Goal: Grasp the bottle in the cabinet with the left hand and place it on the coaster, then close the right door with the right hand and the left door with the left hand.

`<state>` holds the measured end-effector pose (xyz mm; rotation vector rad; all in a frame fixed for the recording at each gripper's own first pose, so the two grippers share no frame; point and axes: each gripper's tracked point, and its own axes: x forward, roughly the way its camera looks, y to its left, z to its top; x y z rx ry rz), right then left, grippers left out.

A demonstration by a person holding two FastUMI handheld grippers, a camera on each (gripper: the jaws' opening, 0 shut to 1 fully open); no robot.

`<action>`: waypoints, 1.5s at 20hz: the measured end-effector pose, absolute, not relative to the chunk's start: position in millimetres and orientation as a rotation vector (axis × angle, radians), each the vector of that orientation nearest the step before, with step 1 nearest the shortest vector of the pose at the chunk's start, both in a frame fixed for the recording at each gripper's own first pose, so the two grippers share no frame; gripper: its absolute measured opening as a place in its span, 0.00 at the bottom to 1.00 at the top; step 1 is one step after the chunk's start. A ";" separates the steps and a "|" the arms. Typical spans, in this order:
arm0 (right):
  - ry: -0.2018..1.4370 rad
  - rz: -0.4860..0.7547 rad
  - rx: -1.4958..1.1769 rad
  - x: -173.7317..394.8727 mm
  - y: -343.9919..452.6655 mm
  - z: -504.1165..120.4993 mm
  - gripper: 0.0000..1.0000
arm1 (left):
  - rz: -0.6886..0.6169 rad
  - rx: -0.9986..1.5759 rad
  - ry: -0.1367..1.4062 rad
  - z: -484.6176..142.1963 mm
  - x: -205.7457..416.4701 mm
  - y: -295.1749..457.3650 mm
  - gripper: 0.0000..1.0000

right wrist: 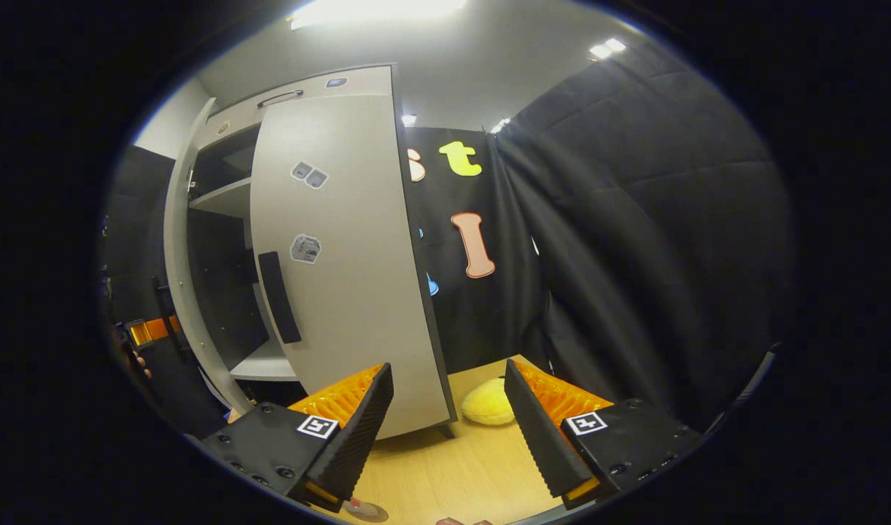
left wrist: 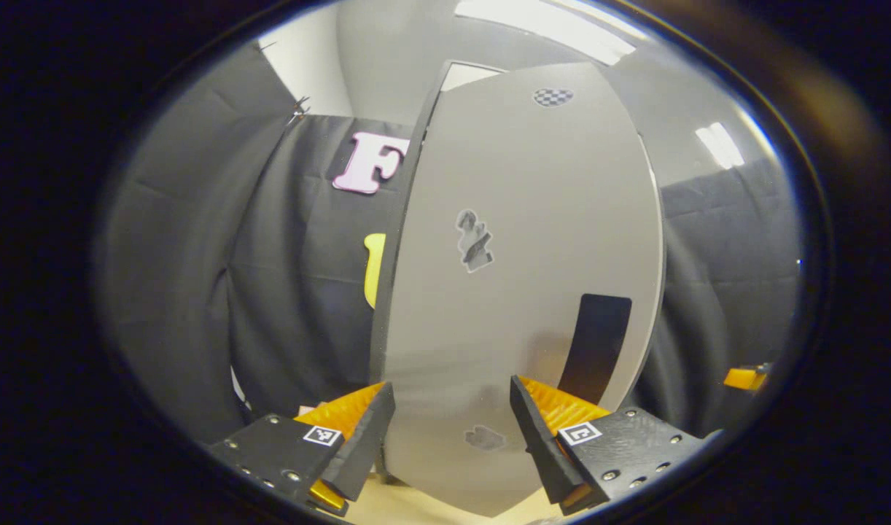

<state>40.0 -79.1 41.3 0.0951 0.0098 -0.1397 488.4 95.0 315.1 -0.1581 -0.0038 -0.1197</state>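
My left tongs (left wrist: 453,419) are spread wide with nothing between them, right up against the left door (left wrist: 533,248), which is swung out and fills the space ahead. My right tongs (right wrist: 449,408) are also parted and empty, held above the worktop (right wrist: 460,467) and facing the right door (right wrist: 343,277), which looks part-way closed, with dark shelves visible through the gap on its left.

I judge the step in hand to be shutting the doors, right one first. To do it well, I would lay a finger flat against the door's face near its free edge, away from the hinge, and push steadily until it seats, keeping my left tongs back so the doors do not clash. The left door then wants the same flat push, near the dark handle (left wrist: 595,346) rather than at the hinged side.

Beyond the right door's lower corner a soft yellow thing (right wrist: 489,402) lies on the worktop, half hidden behind the door.

At the bottom edge of the right gripper view a small round disc (right wrist: 367,510) is cut off; it may be the coaster, but I cannot be sure. I cannot make out the bottle, so I cannot say whether it has been placed. My other tongs (right wrist: 148,329) peek in at the far left, too small to read.
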 end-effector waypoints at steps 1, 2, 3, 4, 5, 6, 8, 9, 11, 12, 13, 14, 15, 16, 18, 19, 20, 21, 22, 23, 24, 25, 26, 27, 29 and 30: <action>0.011 -0.141 0.088 42.7 -84.4 44.8 0.97 | -0.107 -0.180 0.000 315.7 488.8 91.9 0.97; 0.012 -0.141 0.077 45.7 -89.6 48.2 0.97 | -0.090 -0.189 0.007 313.3 488.9 91.5 0.97; 0.012 -0.137 0.066 49.0 -93.6 52.2 0.97 | -0.073 -0.187 0.012 312.4 487.9 92.3 0.96; 0.011 -0.129 0.057 54.6 -97.3 55.5 0.97 | -0.058 -0.180 0.019 309.4 486.9 94.6 0.96; 0.009 -0.116 0.054 60.3 -99.5 58.9 0.97 | -0.055 -0.174 0.026 308.9 485.4 94.4 0.96; 0.007 -0.100 0.057 67.5 -100.6 61.7 0.98 | -0.052 -0.166 0.032 307.6 482.6 94.2 0.96; 0.003 -0.059 0.070 79.4 -100.0 64.7 0.98 | -0.025 -0.141 0.028 307.4 477.6 99.7 0.96; 0.002 -0.038 0.075 84.9 -98.8 65.3 0.98 | -0.007 -0.126 0.024 308.5 476.0 103.3 0.96; 0.006 0.013 0.077 95.1 -93.3 63.0 0.97 | 0.025 -0.098 0.010 311.4 470.6 109.6 0.92; 0.013 0.041 0.075 100.1 -89.9 60.1 0.98 | 0.041 -0.085 0.000 313.0 467.3 112.5 0.92; 0.021 0.071 0.072 104.4 -85.9 58.1 0.98 | 0.056 -0.070 -0.013 315.9 465.2 114.8 0.92; 0.025 0.098 0.067 108.9 -81.9 52.8 0.97 | 0.074 -0.053 -0.025 318.0 461.9 118.1 0.96; 0.029 0.124 0.061 111.9 -80.0 51.8 0.97 | 0.091 -0.034 -0.037 320.7 458.2 121.1 0.96; 0.030 0.147 0.054 115.1 -77.1 52.1 0.98 | 0.106 -0.021 -0.050 323.2 456.1 123.8 0.92; 0.024 0.185 0.036 118.8 -74.9 53.1 0.98 | 0.109 -0.025 -0.084 328.8 454.0 123.3 0.96; 0.021 0.198 0.025 120.2 -74.9 53.1 0.98 | 0.107 -0.029 -0.105 331.9 453.2 122.8 0.96; 0.015 0.212 0.014 120.6 -75.2 53.1 0.98 | 0.106 -0.027 -0.125 335.3 452.1 122.8 0.96; 0.008 0.217 0.005 121.7 -76.6 52.8 0.98 | 0.109 -0.018 -0.143 339.1 449.6 122.2 0.96; 0.001 0.218 0.001 122.0 -78.7 51.4 0.98 | 0.122 -0.007 -0.156 341.0 447.6 123.3 0.96; 0.003 0.218 0.000 121.5 -80.1 49.2 0.98 | 0.131 0.000 -0.165 342.3 447.1 124.0 0.96; 0.012 0.219 0.003 120.6 -80.4 45.4 0.98 | 0.130 -0.001 -0.170 343.4 447.5 122.8 0.96; 0.019 0.221 0.009 118.6 -80.8 42.8 0.98 | 0.130 -0.009 -0.176 343.4 446.9 123.1 0.95; 0.020 0.223 0.015 115.3 -80.3 41.6 0.98 | 0.137 -0.023 -0.184 345.6 445.2 125.1 0.93; 0.018 0.228 0.021 111.6 -79.9 41.0 0.98 | 0.148 -0.044 -0.193 348.5 444.1 126.6 0.92; 0.016 0.236 0.021 109.3 -77.4 38.6 0.98 | 0.152 -0.087 -0.215 354.1 442.0 127.4 0.96; 0.025 0.242 0.011 109.5 -75.5 35.0 0.98 | 0.160 -0.101 -0.217 355.2 441.1 128.6 0.87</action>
